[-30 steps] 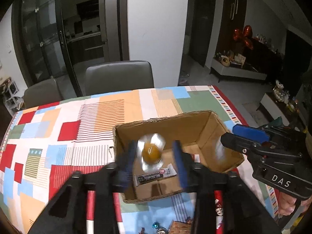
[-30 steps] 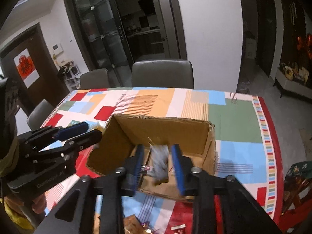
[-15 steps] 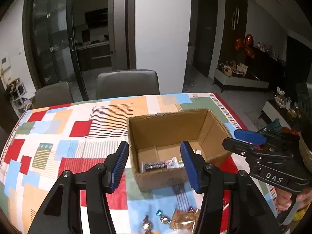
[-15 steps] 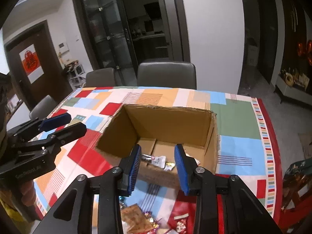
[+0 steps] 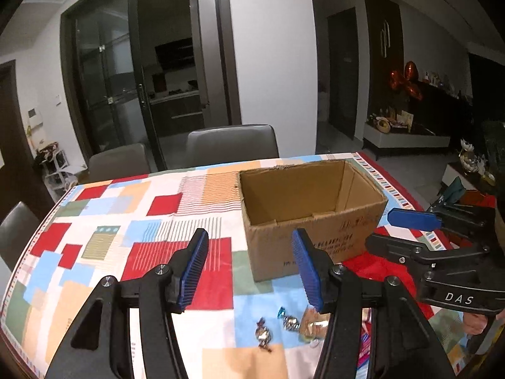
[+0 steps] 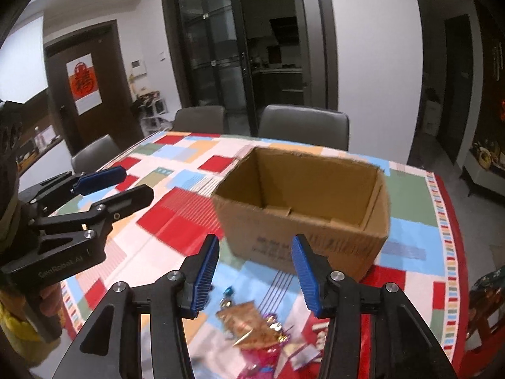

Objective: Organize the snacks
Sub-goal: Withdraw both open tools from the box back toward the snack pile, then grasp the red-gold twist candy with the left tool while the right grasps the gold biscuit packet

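Note:
An open cardboard box (image 5: 315, 240) stands on the patchwork tablecloth; it also shows in the right wrist view (image 6: 303, 237). Its contents are hidden from here. My left gripper (image 5: 249, 268) is open and empty, in front of the box's left side. My right gripper (image 6: 255, 273) is open and empty, in front of the box. Loose snacks lie on the cloth near me: wrapped candies (image 5: 263, 336) and a tan packet (image 5: 312, 323), and in the right wrist view a brown-gold packet (image 6: 249, 322) with pink wrappers (image 6: 265, 357). Each gripper shows in the other's view, right (image 5: 401, 230), left (image 6: 126, 183).
Grey chairs (image 5: 232, 143) stand at the table's far side, with another chair (image 6: 94, 154) on the left. The table's right edge (image 6: 454, 252) has a striped border. Glass doors and a white wall stand behind.
Both grippers let go of snacks into the box, opened wide, and pulled back toward me and lower. The box now looks farther and the loose snacks have come into view.

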A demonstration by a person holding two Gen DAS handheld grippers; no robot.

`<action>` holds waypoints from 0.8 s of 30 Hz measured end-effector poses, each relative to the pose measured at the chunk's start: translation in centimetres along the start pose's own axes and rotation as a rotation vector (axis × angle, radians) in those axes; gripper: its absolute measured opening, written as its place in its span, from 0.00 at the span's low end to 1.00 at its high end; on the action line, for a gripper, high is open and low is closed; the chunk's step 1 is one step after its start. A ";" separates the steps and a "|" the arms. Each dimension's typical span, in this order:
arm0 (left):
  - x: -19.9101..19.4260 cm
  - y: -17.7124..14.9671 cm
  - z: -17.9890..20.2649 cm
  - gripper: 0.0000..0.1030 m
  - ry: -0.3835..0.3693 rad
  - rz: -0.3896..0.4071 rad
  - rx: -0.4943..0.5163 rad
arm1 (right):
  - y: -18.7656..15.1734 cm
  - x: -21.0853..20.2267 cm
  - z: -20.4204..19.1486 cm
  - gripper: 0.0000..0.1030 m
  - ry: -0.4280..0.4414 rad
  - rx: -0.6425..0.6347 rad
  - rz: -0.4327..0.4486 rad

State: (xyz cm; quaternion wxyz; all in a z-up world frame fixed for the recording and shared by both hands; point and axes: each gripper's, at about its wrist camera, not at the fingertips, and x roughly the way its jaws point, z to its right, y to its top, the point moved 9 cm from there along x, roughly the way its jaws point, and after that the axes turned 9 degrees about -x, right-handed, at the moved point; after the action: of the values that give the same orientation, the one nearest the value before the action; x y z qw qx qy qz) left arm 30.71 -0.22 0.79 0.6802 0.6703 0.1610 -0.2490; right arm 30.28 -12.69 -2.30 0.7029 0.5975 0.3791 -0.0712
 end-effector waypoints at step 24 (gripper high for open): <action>0.5 -11.3 -1.7 0.54 0.007 -0.169 -0.039 | -9.2 3.9 -4.1 0.48 0.115 -0.045 -0.189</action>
State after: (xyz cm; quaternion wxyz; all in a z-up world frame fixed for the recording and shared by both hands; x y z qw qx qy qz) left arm 24.99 1.69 -8.99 0.6690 0.6419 0.2243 -0.3001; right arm 26.11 -10.23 -11.92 0.6834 0.5462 0.4750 -0.0942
